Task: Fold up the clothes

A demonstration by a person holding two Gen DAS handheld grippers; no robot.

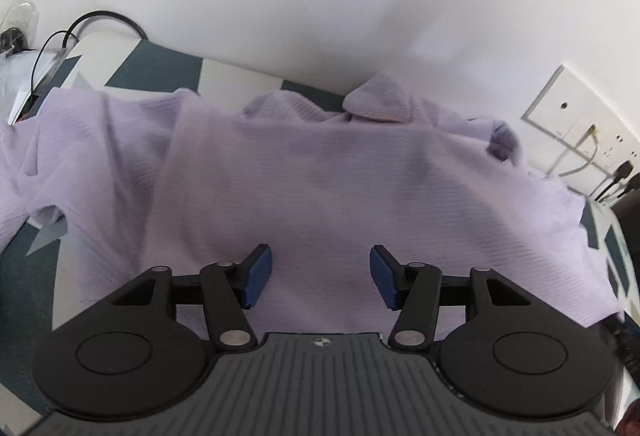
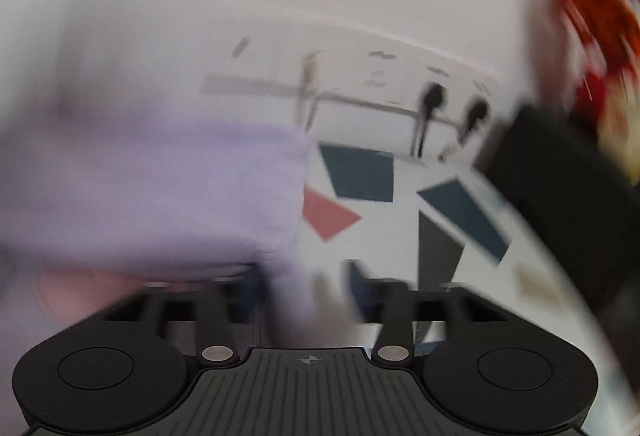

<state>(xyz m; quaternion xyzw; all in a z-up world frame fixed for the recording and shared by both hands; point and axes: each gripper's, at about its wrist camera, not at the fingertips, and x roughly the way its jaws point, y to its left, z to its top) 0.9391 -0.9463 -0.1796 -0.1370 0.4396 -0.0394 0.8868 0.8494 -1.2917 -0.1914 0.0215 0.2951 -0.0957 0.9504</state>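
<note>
While left tool (image 1: pixel 320 276) gapes over lilac shirt (image 1: pixel 320 176), right tool (image 2: pixel 304 292) blurred, unreadable.

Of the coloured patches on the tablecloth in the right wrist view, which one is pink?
The pink patch, right beside the lavender shirt's edge. The other patches nearby are dark teal or grey.

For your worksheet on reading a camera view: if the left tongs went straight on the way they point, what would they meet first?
Most likely the lilac garment spread on the patterned tabletop. The left tongs stand open just over it; how close is unclear.
</note>
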